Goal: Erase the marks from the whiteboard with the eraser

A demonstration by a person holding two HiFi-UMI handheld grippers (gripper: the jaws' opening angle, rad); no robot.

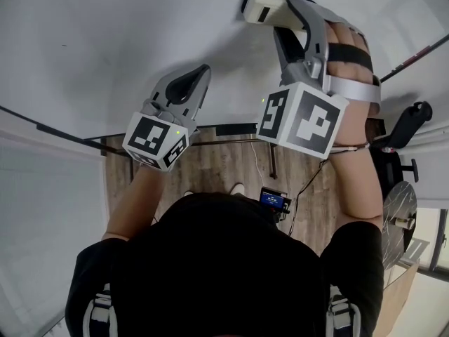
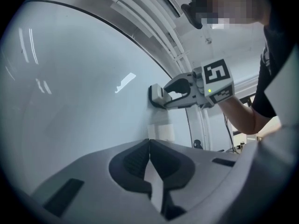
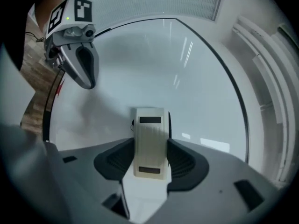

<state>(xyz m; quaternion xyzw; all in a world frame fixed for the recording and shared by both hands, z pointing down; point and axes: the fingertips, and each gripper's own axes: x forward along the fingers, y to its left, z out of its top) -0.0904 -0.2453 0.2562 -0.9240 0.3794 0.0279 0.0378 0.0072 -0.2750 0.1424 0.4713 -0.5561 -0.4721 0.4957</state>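
The whiteboard [image 1: 105,41] fills the top of the head view, and its visible surface looks clean. A cream eraser [image 1: 261,10] lies flat against the board, with my right gripper [image 1: 284,12] shut on it. In the right gripper view the eraser [image 3: 149,125] sits between the two dark pads [image 3: 183,160], and a small dark trace [image 3: 132,123] shows at its left edge. My left gripper [image 1: 202,76] is shut on nothing, its tip close to the board, lower left of the eraser. The left gripper view shows the eraser [image 2: 158,96] against the board [image 2: 70,101].
The board's dark frame edge [image 1: 56,130] runs below both grippers. Beneath it lie a wood floor [image 1: 210,167], cables and a small device with a blue screen [image 1: 272,201]. An office chair [image 1: 403,128] stands at the right.
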